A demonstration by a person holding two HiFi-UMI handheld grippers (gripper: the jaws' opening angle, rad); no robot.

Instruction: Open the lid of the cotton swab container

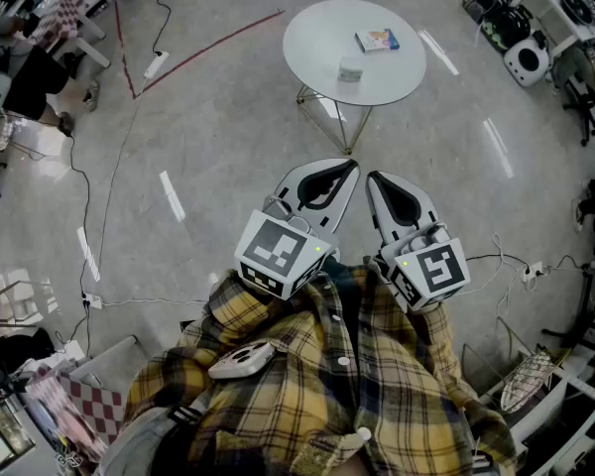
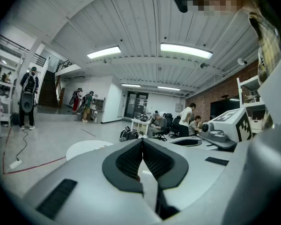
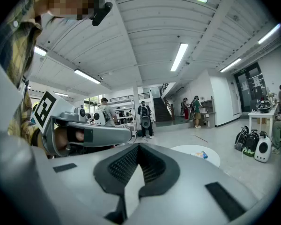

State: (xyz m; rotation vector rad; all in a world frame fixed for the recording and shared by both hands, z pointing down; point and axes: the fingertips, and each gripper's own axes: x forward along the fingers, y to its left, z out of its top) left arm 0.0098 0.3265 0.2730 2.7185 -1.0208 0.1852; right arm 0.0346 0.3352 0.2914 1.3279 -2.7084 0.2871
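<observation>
Grey left gripper [image 1: 353,165] is held close in front of the plaid shirt [image 1: 307,385], jaws fully together with nothing between the ribbed pads. Right gripper [image 1: 371,178] sits just beside it, likewise closed and empty, and both point forward and slightly down toward the table [image 1: 307,18]. Swab container [image 1: 351,69], read as the small pale item, stands on the white round top toward the near edge. A blue box [image 1: 377,40] lies near it, further back and to the right. Both are well apart from either gripper. Step in hand, as I judge it, is the approach: no contact yet, lid not yet opened. The next move calls for walking up to the table, parting the jaws, steadying the container body with one gripper and taking the lid with the other. Orientation: the container looks squat and upright, so the lid presumably faces up. It is too small here to tell its long axis or the hinge side, so check on arrival.
</observation>
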